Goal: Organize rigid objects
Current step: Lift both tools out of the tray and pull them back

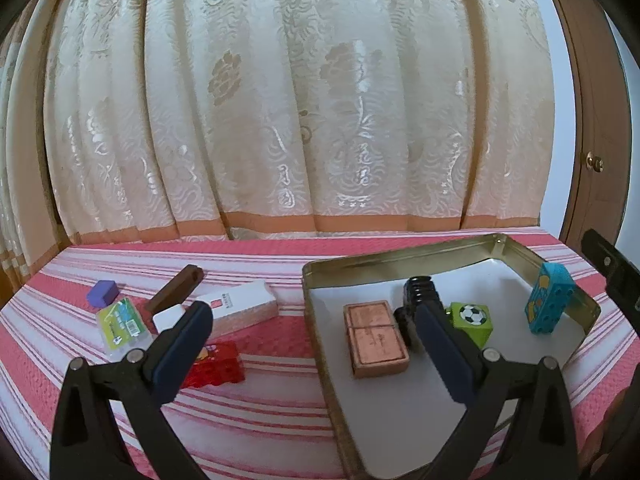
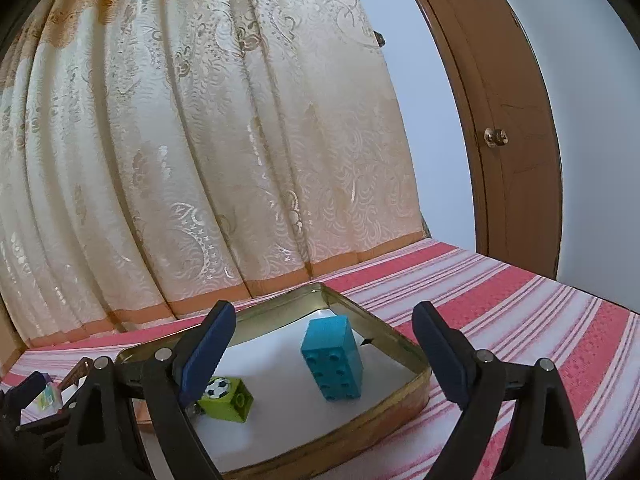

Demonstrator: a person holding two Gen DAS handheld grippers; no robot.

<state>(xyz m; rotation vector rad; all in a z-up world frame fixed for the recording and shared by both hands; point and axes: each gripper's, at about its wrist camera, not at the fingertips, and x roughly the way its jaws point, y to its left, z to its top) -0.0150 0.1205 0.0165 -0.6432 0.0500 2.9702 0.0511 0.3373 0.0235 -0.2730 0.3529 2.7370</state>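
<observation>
Your gold tin (image 1: 436, 250) holds the copper lighter (image 1: 376, 338), black toy (image 1: 418, 294), green football block (image 1: 471, 322) and, upright near its right wall, the blue block (image 2: 334, 358). Both grippers, left (image 1: 316, 336) and right (image 2: 324, 340), hang with fingers apart, holding nothing. Red block (image 1: 218, 366) and white box (image 1: 240, 306) lie outside on the striped cloth (image 1: 260, 264).

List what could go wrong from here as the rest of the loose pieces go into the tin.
1. The blue brick stands on end by the tin's right wall; a nudge could topple it.
2. The red brick sits partly behind the left tongs' finger, so a grasp starts half blind.
3. The white box, white block and brown bar lie crowded; open tongs may shove a neighbour.
</observation>
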